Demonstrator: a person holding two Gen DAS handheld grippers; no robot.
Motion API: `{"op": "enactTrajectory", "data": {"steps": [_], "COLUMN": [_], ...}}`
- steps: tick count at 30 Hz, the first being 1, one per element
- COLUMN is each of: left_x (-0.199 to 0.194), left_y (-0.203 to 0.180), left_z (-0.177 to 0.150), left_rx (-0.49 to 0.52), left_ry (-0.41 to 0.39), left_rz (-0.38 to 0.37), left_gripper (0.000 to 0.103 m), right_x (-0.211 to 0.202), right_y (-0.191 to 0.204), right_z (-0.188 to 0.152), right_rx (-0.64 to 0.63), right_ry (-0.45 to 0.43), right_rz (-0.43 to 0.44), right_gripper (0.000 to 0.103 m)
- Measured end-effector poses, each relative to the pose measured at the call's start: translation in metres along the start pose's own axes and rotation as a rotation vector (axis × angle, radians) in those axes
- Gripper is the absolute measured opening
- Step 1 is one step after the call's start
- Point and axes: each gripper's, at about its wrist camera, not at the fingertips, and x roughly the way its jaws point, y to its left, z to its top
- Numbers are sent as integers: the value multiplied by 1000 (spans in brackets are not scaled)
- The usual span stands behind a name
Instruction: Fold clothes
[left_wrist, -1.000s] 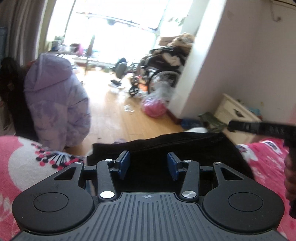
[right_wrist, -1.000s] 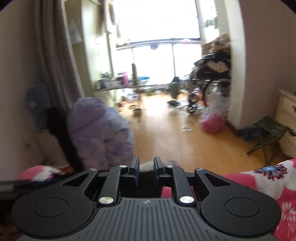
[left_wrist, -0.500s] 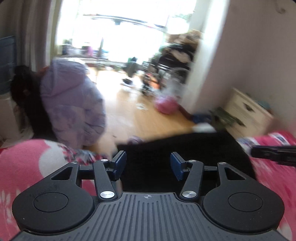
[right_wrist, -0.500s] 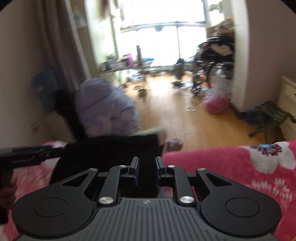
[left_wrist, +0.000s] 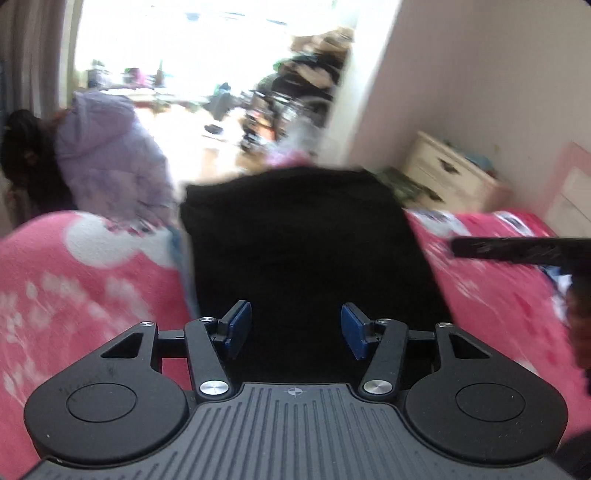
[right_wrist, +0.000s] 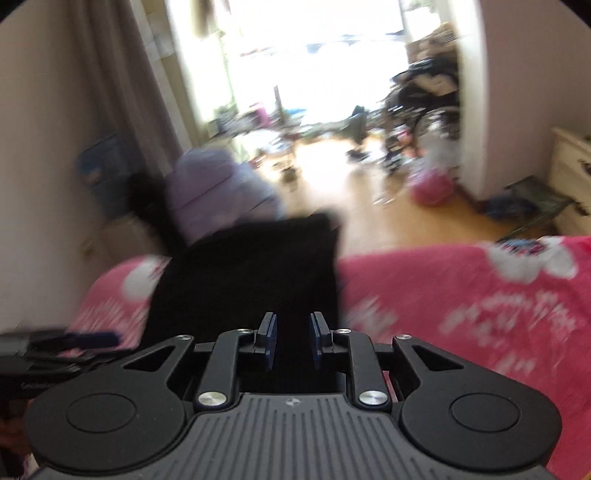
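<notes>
A black garment (left_wrist: 303, 236) lies lengthwise on a pink flowered blanket (left_wrist: 74, 295) that covers a bed. My left gripper (left_wrist: 295, 325) hovers over the garment's near end, its blue pads well apart with nothing pinched. At the right edge of the same view, my right gripper (left_wrist: 480, 248) reaches in over the blanket. In the right wrist view the black garment (right_wrist: 251, 280) runs away from my right gripper (right_wrist: 291, 339), whose pads stand a narrow gap apart above the cloth. My left gripper (right_wrist: 92, 338) shows at the left edge. Both views are motion-blurred.
A person in a lilac padded jacket (left_wrist: 107, 155) bends beside the bed's far left corner. A cream drawer unit (left_wrist: 450, 177) stands by the right wall. Beyond the bed lie a wooden floor (right_wrist: 369, 192), a pink bag (right_wrist: 430, 188) and a wheelchair (right_wrist: 424, 96).
Both cameras have swung over the bed. The black garment now fills more of each view and runs away from the grippers. The left pads stand slightly wider apart.
</notes>
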Motion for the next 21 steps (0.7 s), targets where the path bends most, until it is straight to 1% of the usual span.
{"op": "enactTrajectory", "data": {"steps": [2,3,5,7,9,11,12,14,17,19,21], "left_x": [7,13,22,13,2,6,11,17,-1,-13,-21], "left_y": [-14,-19,-25,-25,-27,-32,-34,-32,-34,-37,-41], "left_z": [-16,-24,-36,-39,-39,-40,-44,-49,-48,-44,-38], "left_rx": [25,46,79,54,37,52,58,45,27,40,43], "left_ry": [44,63,103,79,45,68,102,148,99,53,35], "left_rz": [-18,-1,83,80,59,90,106,153,176,191,201], "left_gripper": [54,54,54,54,57,62,62,61,63,71,83], "right_x": [14,21,26,12,-1,0,2,20,13,-3,-20], "right_y": [9,10,3,-4,-1,5,6,3,-4,-4,-3], "right_z": [-18,-26,-39,-42,-39,-38,-41,-55,-76,-76,-74], "right_rx": [-1,-5,13,93,127,122,132,163,213,223,230], "right_ry": [61,82,109,73,31,21,39,118,181,146,104], "right_rz": [15,-10,-112,-83,-7,20,32,45,-45,-69,-89], "right_gripper": [22,22,23,25,25,27,27,28,28,29,39]}}
